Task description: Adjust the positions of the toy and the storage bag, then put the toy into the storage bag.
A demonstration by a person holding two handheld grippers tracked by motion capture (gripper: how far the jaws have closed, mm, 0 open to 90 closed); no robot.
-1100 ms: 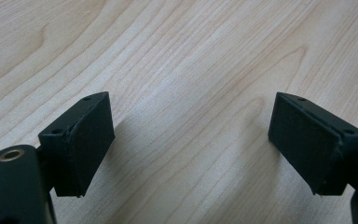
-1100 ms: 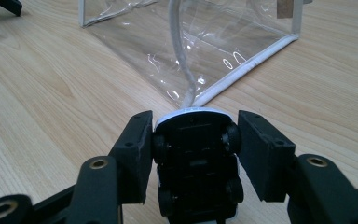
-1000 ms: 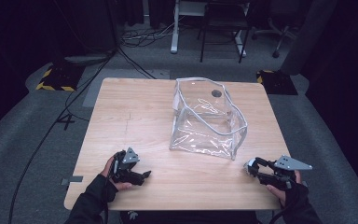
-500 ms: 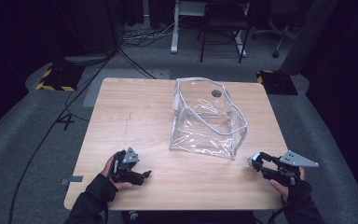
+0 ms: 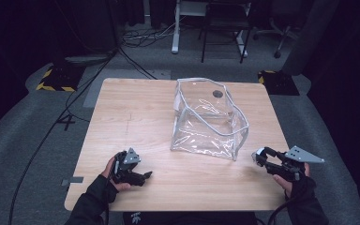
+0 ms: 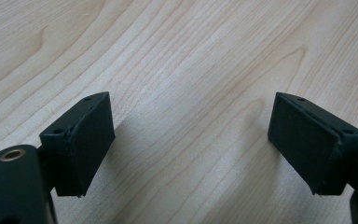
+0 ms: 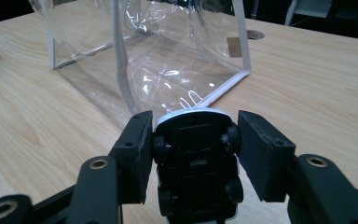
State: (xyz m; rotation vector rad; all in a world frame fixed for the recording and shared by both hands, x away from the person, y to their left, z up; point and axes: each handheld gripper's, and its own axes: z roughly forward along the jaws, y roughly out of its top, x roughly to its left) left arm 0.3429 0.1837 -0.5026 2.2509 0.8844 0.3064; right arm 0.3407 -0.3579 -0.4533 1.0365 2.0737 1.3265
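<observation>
High view: clear bag [image 5: 209, 123] stands open.

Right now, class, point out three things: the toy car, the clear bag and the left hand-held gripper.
toy car [image 7: 196, 154]: right gripper view, on its black underside.
clear bag [image 5: 206, 122]: high view, on its see-through side wall.
left hand-held gripper [image 6: 191, 140]: left gripper view, midway between its open fingertips.

High view looks down on table [image 5: 136, 117], 2 tool views close, sharing its wood
</observation>
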